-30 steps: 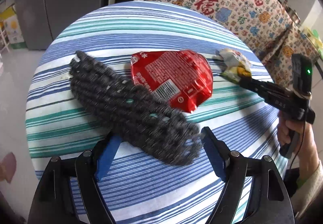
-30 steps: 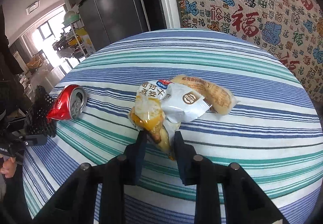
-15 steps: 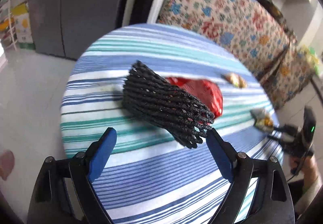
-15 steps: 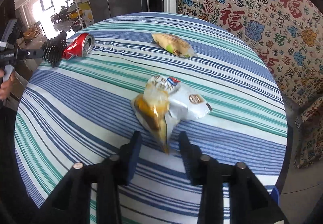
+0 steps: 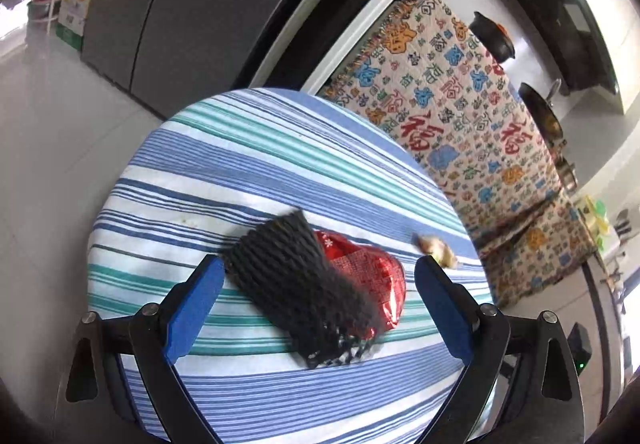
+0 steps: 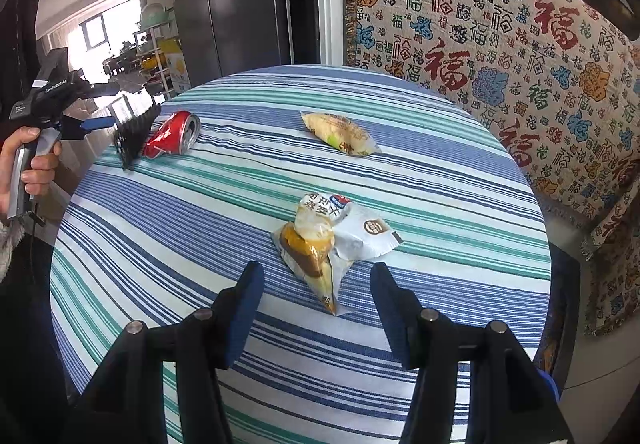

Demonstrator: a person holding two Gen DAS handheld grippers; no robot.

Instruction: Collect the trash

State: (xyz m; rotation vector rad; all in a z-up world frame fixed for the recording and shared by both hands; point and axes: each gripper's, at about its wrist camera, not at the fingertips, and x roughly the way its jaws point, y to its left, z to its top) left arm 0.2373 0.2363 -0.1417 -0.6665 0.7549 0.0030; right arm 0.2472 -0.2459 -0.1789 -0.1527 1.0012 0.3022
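A black foam net sleeve (image 5: 304, 288) lies on the striped round table (image 5: 248, 172), partly over a crushed red can (image 5: 372, 276). My left gripper (image 5: 316, 296) is open, its blue pads either side of the sleeve and pulled back from it. It shows in the right wrist view (image 6: 96, 120) at the table's left edge, beside the sleeve (image 6: 132, 132) and can (image 6: 172, 134). My right gripper (image 6: 316, 296) is open and empty, just behind a white and yellow snack wrapper (image 6: 328, 240) lying on the table. A second yellow wrapper (image 6: 340, 134) lies farther back.
A patterned cloth (image 6: 500, 44) drapes furniture behind and right of the table. A dark fridge (image 6: 232, 4) stands behind it. A shelf rack (image 6: 160, 44) is at the far left. The second wrapper shows small in the left wrist view (image 5: 436, 248).
My right gripper opened and let go of the snack wrapper, which now lies on the table; it also drew back. My left gripper drew back and up from the sleeve.
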